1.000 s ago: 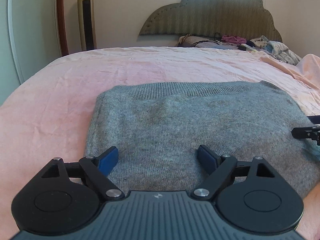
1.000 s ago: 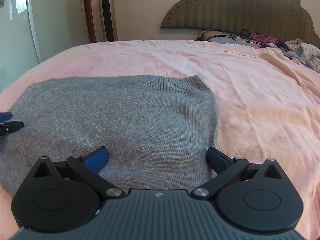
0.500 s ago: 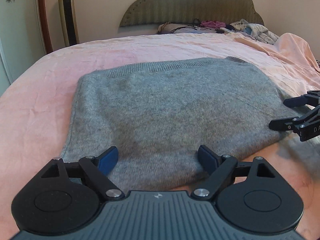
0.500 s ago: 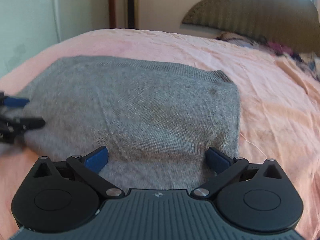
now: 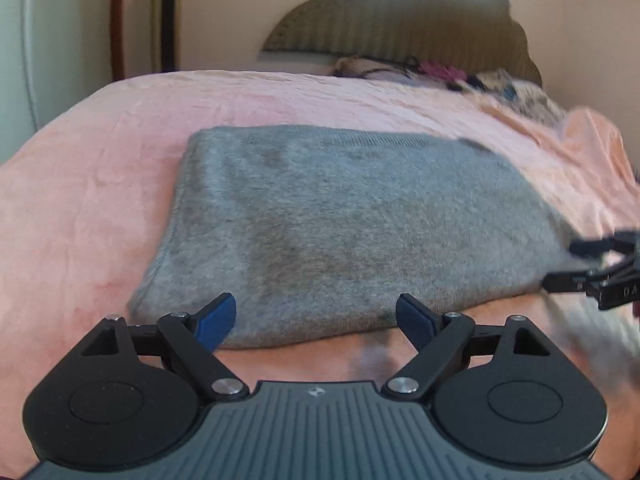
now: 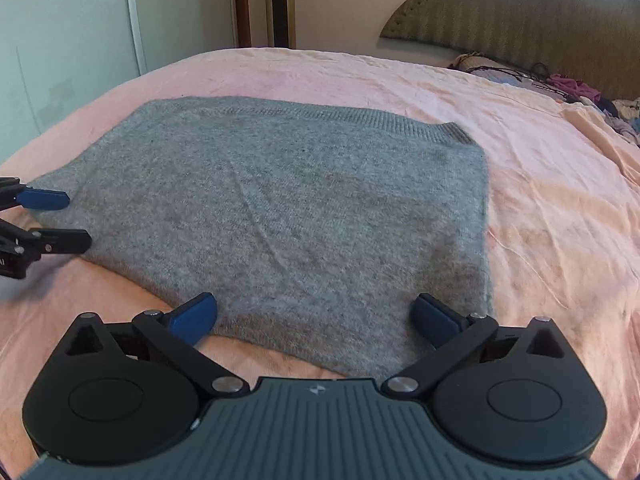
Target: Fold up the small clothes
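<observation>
1. One grey knitted sweater (image 6: 288,216) lies folded into a rough rectangle on a pink bedsheet (image 6: 560,216). Its ribbed hem runs along the far edge; bare sheet shows on every side of it, widest to the right.
2. Two grippers are in view, each with its jaws spread wide and holding nothing. The left gripper (image 5: 314,320) sits at the sweater's near left corner, its blue fingertips (image 5: 216,316) over the near edge.
3. The right gripper (image 6: 314,318) sits at the near right corner, jaws straddling the cloth edge; whether the tips touch the knit cannot be told.
4. Each camera catches the other gripper at the frame's side, cut off by the border.
5. Far back stands one scalloped headboard (image 5: 400,28), with a jumble of clothes (image 6: 576,88) heaped before it, too small to count.
6. The left view is motion-blurred, so the knit's texture is soft there.
</observation>
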`<state>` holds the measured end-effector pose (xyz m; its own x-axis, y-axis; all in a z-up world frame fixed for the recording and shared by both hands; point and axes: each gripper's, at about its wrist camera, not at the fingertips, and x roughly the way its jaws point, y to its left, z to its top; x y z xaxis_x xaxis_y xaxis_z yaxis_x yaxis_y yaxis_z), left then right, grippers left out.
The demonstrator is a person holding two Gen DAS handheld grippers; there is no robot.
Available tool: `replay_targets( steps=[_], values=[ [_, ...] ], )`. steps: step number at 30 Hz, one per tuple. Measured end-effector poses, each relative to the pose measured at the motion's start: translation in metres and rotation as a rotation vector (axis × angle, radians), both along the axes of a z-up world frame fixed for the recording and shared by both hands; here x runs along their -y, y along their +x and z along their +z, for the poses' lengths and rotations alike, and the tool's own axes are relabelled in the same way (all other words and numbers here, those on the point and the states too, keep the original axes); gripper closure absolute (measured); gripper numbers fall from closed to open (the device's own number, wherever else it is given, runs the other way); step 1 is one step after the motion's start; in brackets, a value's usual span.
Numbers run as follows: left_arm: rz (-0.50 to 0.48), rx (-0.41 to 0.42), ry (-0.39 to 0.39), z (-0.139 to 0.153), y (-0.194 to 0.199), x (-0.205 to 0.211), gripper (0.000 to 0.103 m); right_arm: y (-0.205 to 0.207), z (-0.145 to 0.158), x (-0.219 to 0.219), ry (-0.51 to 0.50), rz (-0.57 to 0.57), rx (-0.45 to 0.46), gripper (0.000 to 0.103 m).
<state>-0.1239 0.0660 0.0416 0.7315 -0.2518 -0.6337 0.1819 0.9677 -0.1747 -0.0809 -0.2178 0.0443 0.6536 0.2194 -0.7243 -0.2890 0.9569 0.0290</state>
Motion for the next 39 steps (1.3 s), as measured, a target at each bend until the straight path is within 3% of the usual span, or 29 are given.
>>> replay_targets(
  steps=[3, 4, 6, 10, 13, 15, 17, 18, 19, 20, 24, 27, 30, 32, 34, 36, 38, 39],
  values=[
    [0.106, -0.090, -0.276, -0.002, -0.014, -0.037, 0.015, -0.015, 0.017, 0.025, 0.149, -0.080, 0.000, 0.003],
    [0.131, -0.134, -0.374, -0.008, -0.016, -0.048, 0.015, -0.022, 0.021, 0.041, 0.244, -0.128, -0.009, 0.002],
    [0.181, -0.147, -0.534, -0.016, -0.019, -0.064, 0.015, -0.028, 0.020, 0.075, 0.444, -0.236, -0.070, 0.002],
    [0.266, -0.169, -0.765, -0.032, -0.001, -0.080, 0.015, -0.031, 0.000, 0.118, 0.766, -0.378, -0.179, 0.003],
    [0.297, -0.156, -0.753, -0.030, 0.017, -0.069, 0.017, -0.017, -0.010, 0.119, 0.844, -0.402, -0.174, 0.000],
    [0.314, -0.151, -0.679, -0.027, 0.025, -0.059, 0.032, -0.006, -0.012, 0.115, 0.850, -0.424, -0.154, 0.000],
    [0.354, -0.162, -0.567, -0.026, 0.030, -0.054, 0.084, 0.004, -0.014, 0.108, 0.820, -0.434, -0.128, 0.013],
    [0.375, -0.181, -0.514, -0.027, 0.031, -0.056, 0.096, 0.010, -0.017, 0.107, 0.804, -0.432, -0.136, 0.043],
    [0.379, -0.184, -0.524, -0.028, 0.030, -0.060, 0.098, 0.015, -0.021, 0.108, 0.798, -0.425, -0.170, 0.089],
    [0.378, -0.179, -0.535, -0.027, 0.028, -0.063, 0.099, 0.017, -0.026, 0.111, 0.800, -0.430, -0.193, 0.089],
    [0.340, -0.090, -0.475, -0.005, 0.008, -0.071, 0.100, -0.001, -0.019, 0.127, 0.828, -0.409, -0.146, 0.091],
    [0.335, -0.144, -0.426, -0.017, 0.010, -0.072, 0.099, -0.016, -0.020, 0.144, 0.814, -0.434, -0.150, 0.092],
    [0.339, -0.157, -0.451, -0.024, 0.010, -0.073, 0.096, -0.016, -0.038, 0.152, 0.873, -0.453, -0.201, 0.092],
    [0.350, -0.169, -0.509, -0.025, 0.011, -0.076, 0.078, -0.017, -0.032, 0.153, 0.887, -0.464, -0.179, 0.080],
    [0.346, -0.164, -0.577, -0.026, 0.011, -0.080, 0.062, -0.019, -0.016, 0.150, 0.843, -0.470, -0.102, 0.040],
    [0.362, -0.147, -0.566, -0.023, 0.012, -0.075, 0.055, -0.014, 0.003, 0.140, 0.767, -0.458, -0.027, 0.033],
    [0.367, -0.127, -0.554, -0.021, 0.015, -0.068, 0.045, -0.001, 0.023, 0.123, 0.687, -0.398, 0.043, 0.033],
    [0.379, -0.111, -0.545, -0.022, 0.016, -0.064, 0.045, 0.008, 0.032, 0.111, 0.661, -0.356, 0.066, 0.032]
  ],
)
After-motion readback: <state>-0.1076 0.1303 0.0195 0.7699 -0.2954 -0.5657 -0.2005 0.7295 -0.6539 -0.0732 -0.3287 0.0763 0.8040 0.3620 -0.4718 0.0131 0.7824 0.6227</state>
